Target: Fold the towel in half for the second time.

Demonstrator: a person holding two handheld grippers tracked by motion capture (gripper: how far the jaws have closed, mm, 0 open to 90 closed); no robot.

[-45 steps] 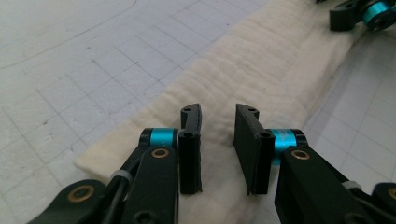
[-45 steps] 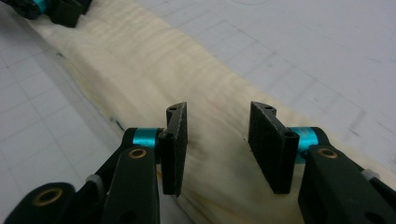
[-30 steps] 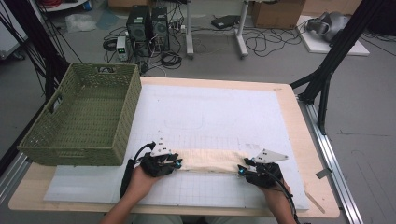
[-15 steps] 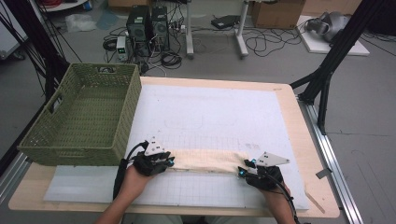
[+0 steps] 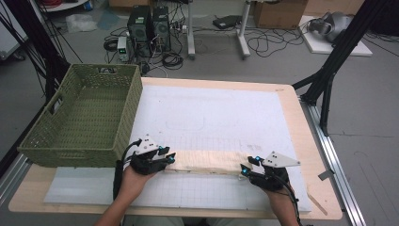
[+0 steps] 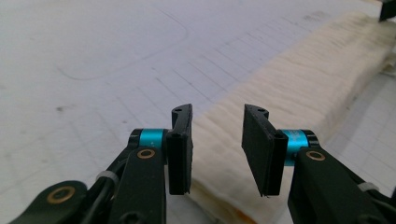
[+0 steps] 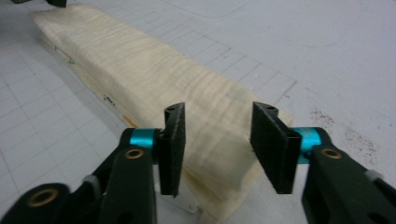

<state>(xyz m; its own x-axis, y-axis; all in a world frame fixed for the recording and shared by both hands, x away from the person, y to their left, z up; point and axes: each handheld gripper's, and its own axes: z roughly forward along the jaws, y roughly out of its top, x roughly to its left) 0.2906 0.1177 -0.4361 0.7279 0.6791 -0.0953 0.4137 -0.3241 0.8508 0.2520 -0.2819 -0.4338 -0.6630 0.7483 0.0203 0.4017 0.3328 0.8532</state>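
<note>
A long, cream-coloured folded cloth (image 5: 207, 161) is lying flat on the white gridded mat (image 5: 211, 113) that is covering the wooden tabletop (image 5: 301, 122), stretched crosswise along the near part of the mat between the person's two hands.

The left gripper (image 5: 165, 157) is sitting at the cloth's left end. In the left gripper view its black fingers (image 6: 180, 149) are standing apart over the cloth's near end (image 6: 280, 93), with a clear gap between the pads and the fabric; the fingers have just been opening, and they are released, pressing on nothing.

The right gripper (image 5: 245, 169) is sitting at the cloth's right end. In the right gripper view its fingers (image 7: 275, 144) are likewise spread, straddling the end of the folded cloth (image 7: 140, 70) without squeezing it, so this gripper is also released.

A green woven rectangular basket (image 5: 87, 115) is standing on the tabletop's left side, just beside the left hand (image 5: 134, 176) and apart from the cloth. The right hand (image 5: 277, 195) is resting near the mat's front right corner.
</note>
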